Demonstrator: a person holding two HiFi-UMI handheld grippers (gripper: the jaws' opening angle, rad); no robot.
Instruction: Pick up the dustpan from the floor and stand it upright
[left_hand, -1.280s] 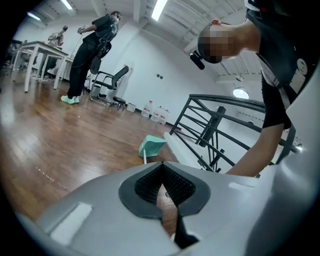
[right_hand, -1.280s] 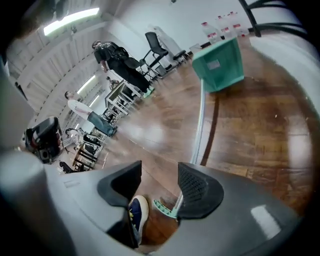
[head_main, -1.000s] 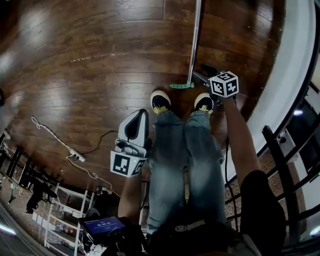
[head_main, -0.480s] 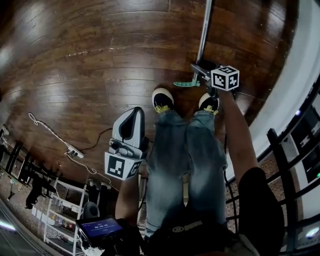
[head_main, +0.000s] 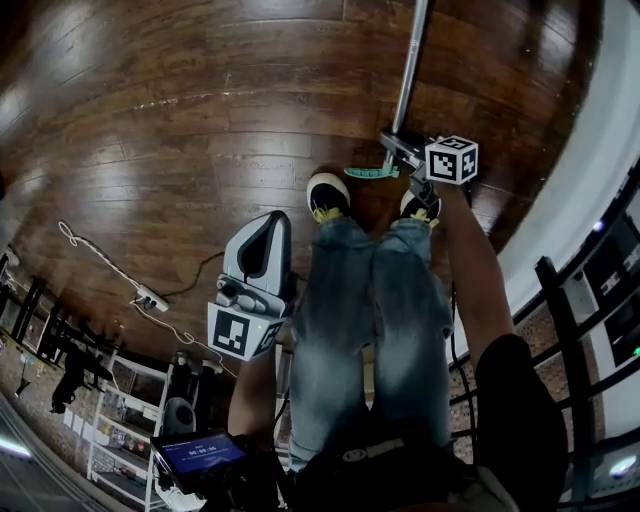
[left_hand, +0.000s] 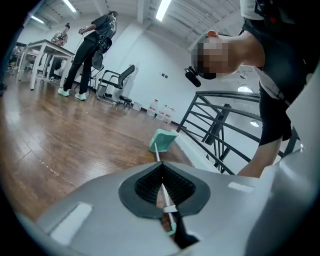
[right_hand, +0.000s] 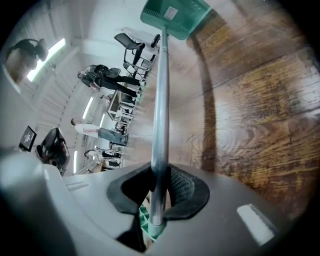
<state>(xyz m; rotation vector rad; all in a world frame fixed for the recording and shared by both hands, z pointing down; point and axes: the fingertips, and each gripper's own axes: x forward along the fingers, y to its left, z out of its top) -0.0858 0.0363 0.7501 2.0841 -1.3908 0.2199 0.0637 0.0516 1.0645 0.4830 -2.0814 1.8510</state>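
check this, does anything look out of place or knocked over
The dustpan lies flat on the wood floor, its long handle stretched out past the person's shoes instead of standing upright. The right tool is closing around the handle's near end. Nothing looks spilled or broken.
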